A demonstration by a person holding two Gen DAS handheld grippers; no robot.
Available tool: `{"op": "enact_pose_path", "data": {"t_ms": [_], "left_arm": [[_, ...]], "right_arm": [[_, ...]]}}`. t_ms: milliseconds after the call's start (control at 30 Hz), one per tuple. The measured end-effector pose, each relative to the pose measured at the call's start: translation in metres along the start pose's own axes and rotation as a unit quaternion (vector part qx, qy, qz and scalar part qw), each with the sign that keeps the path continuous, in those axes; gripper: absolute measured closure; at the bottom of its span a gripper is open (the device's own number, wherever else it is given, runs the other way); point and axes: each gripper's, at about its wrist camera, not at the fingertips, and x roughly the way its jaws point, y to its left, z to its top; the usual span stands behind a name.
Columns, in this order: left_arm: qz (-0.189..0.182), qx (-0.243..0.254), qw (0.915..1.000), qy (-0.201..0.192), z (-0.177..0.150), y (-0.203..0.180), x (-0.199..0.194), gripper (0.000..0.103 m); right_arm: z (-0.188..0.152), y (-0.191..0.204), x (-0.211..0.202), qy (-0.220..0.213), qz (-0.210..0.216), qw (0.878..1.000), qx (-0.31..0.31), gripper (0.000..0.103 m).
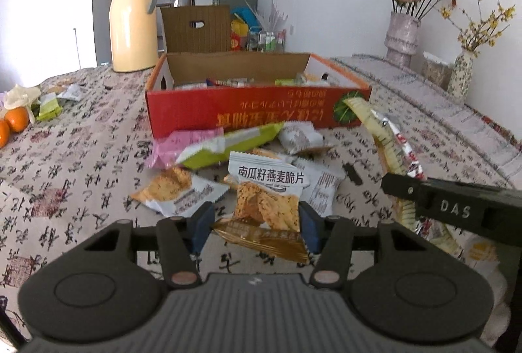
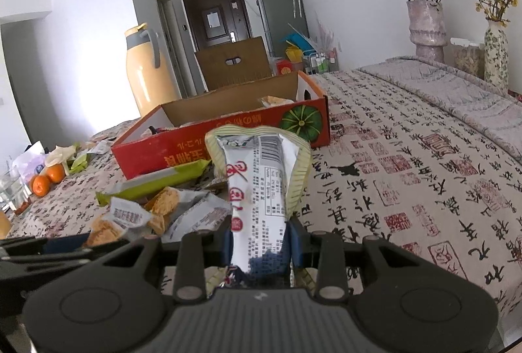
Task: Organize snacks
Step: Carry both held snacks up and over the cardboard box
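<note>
From the left wrist view, the left gripper (image 1: 256, 222) has its blue pads closed onto two wrappers at once: a white crisp packet with black Chinese lettering and a picture of oat crackers (image 1: 266, 190), standing upright between the fingers, and a flat gold foil packet (image 1: 264, 238) lying crosswise under it; just ahead lies a loose heap of snacks on the calligraphy-printed tablecloth (image 1: 81, 157), among them a long lime-green bar wrapper (image 1: 235, 142) and a pale pink packet (image 1: 176, 144); behind the heap stands the open red cardboard box with a green pumpkin printed on its front (image 1: 261, 106), a few wrappers showing over its rim; the right gripper (image 1: 401, 186) enters from the right as a black bar marked DAS, and only here is its outer side visible; this view alone shows the heap head-on.

From the right wrist view, the right gripper (image 2: 261, 245) is clamped on a tall white snack bag with red characters and a yellow striped edge (image 2: 257, 183), held upright above the cloth in front of the red box (image 2: 202, 147); the bag hides the box's middle and the pads' contact points; the box interior is only partly visible; the left gripper (image 2: 49, 250) shows as a dark sliver at the left edge, its fingers impossible to read here; a cream-yellow thermos jug with a grey handle (image 2: 146, 72) stands behind the box, and two oranges (image 2: 47, 178) lie at the far left.
</note>
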Motion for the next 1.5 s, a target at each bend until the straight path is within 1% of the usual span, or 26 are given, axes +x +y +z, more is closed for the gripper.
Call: {"op": "enact_pose_path", "data": {"t_ms": [400, 767, 967, 1233, 1500], "left_arm": [[-0.003, -0.007, 0.9991, -0.043, 0.038, -0.005, -0.004, 0.047], [0.019, -0.008, 0.9966, -0.08, 0.088, -0.005, 0.012, 0.047], [0.029, -0.007, 0.9961, -0.083, 0.112, -0.004, 0.028, 0.047], [0.051, -0.007, 0.9948, -0.088, 0.144, 0.003, 0.053, 0.047], [0.071, -0.022, 0.9938, -0.083, 0.174, 0.017, 0.085, 0.047]], "right_arm": [[0.026, -0.001, 0.004, -0.041, 0.002, 0.999, -0.016, 0.07], [0.072, 0.003, 0.027, -0.083, 0.014, 0.996, -0.033, 0.07], [0.099, 0.004, 0.047, -0.094, 0.027, 0.995, -0.032, 0.07], [0.136, 0.008, 0.083, -0.102, 0.031, 0.994, -0.037, 0.07], [0.164, 0.013, 0.126, -0.095, 0.029, 0.994, -0.037, 0.07]]}}
